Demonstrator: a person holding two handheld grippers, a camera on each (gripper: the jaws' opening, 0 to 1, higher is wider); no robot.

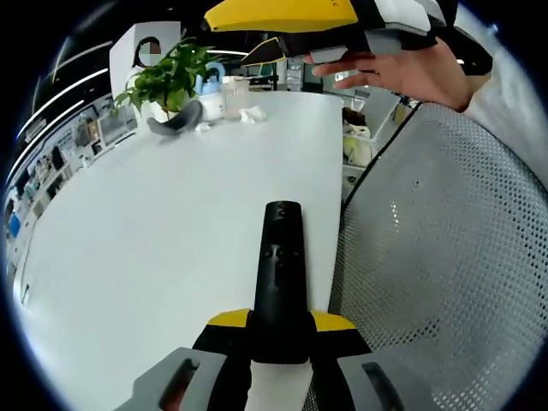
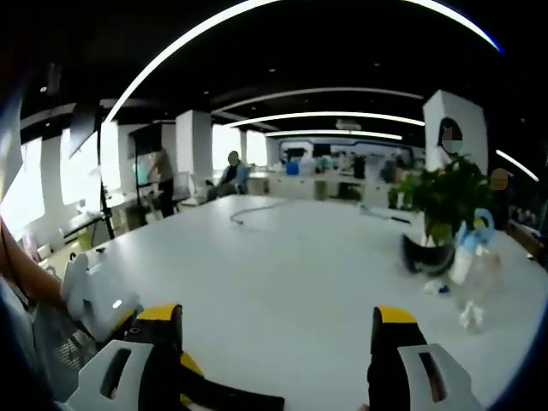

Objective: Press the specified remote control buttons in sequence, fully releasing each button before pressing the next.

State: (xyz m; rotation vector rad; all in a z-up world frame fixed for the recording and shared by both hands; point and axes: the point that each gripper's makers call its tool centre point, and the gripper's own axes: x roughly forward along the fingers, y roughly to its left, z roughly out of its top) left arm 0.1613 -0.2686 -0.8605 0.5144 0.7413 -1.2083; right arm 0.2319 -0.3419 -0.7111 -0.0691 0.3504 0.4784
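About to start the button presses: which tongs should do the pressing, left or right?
Probably right. The left tongs are shut on the slim black remote control, buttons facing up over the white table. The right tongs stand open and empty, free to press.

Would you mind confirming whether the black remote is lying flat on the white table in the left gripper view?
No, the remote is clamped in the left gripper, raised above the table.
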